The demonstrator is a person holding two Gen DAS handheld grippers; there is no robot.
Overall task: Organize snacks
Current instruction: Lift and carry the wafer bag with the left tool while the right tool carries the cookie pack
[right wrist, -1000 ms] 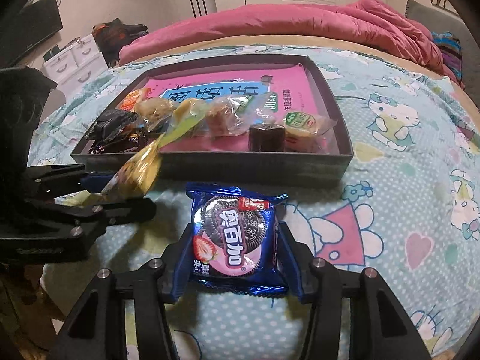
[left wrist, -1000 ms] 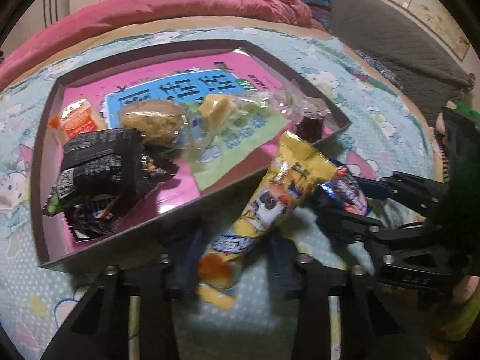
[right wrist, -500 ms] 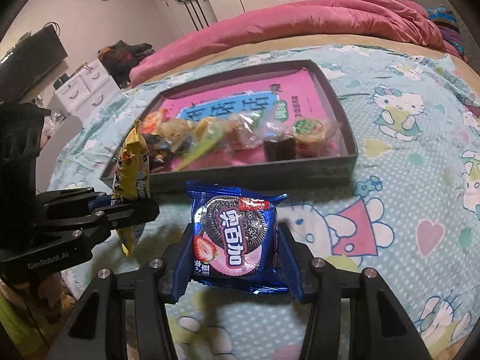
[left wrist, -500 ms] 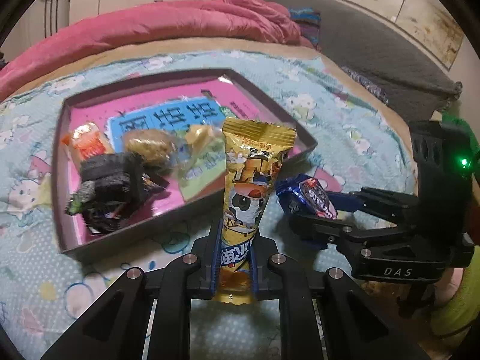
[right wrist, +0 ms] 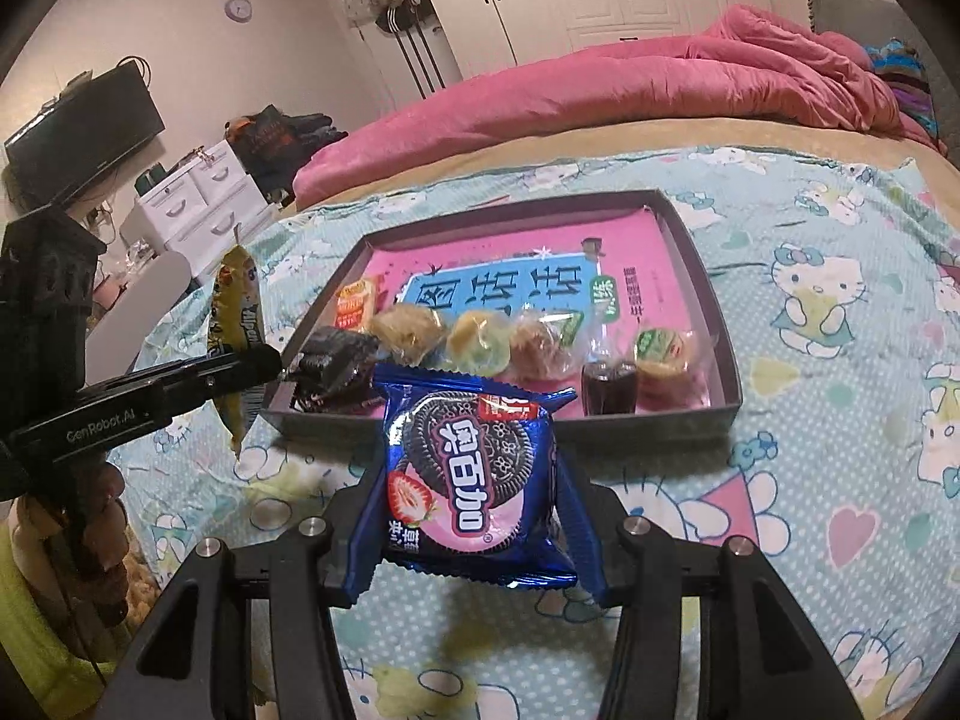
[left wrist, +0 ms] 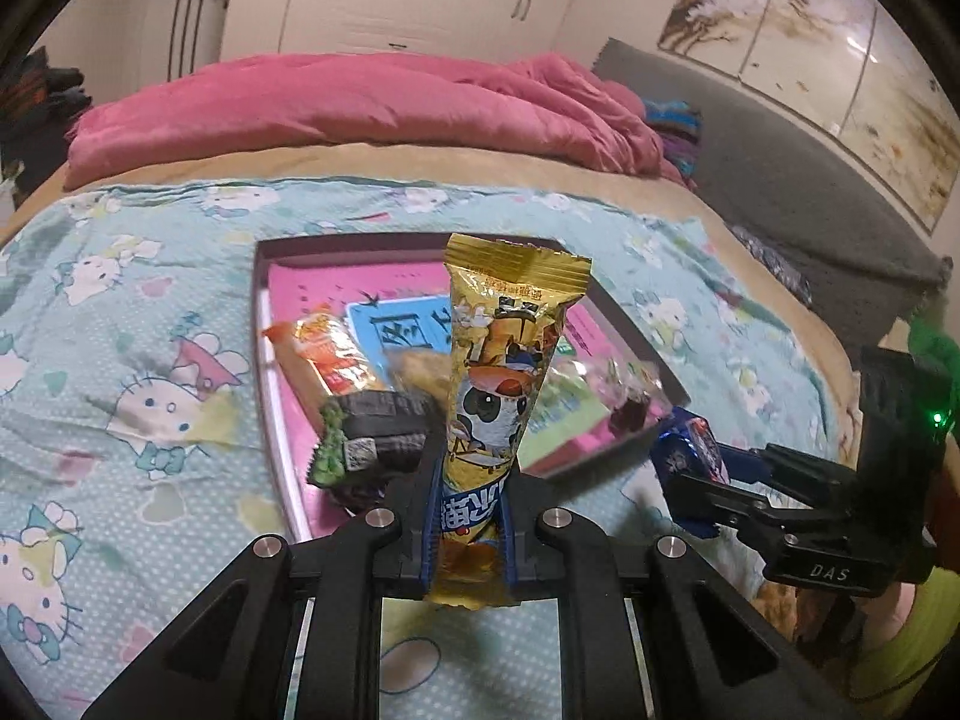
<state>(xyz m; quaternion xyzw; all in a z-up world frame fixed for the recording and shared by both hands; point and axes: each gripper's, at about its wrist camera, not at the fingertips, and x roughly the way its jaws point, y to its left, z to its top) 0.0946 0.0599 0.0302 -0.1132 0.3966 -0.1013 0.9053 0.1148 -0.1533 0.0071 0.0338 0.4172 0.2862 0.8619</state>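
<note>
1. Ahead of both my grippers I see the dark tray (right wrist: pixel 717 324) on the bedsheet (right wrist: pixel 840 420), holding a row of small wrapped snacks (right wrist: pixel 480 341).
2. My right gripper (right wrist: pixel 474 492) is clamped on the blue cookie pack (right wrist: pixel 474 474), lifted just short of the tray's near wall.
3. My left gripper (left wrist: pixel 470 516) pinches the yellow snack stick (left wrist: pixel 501 396) upright by its lower end, possibly over the tray's near corner.
</note>
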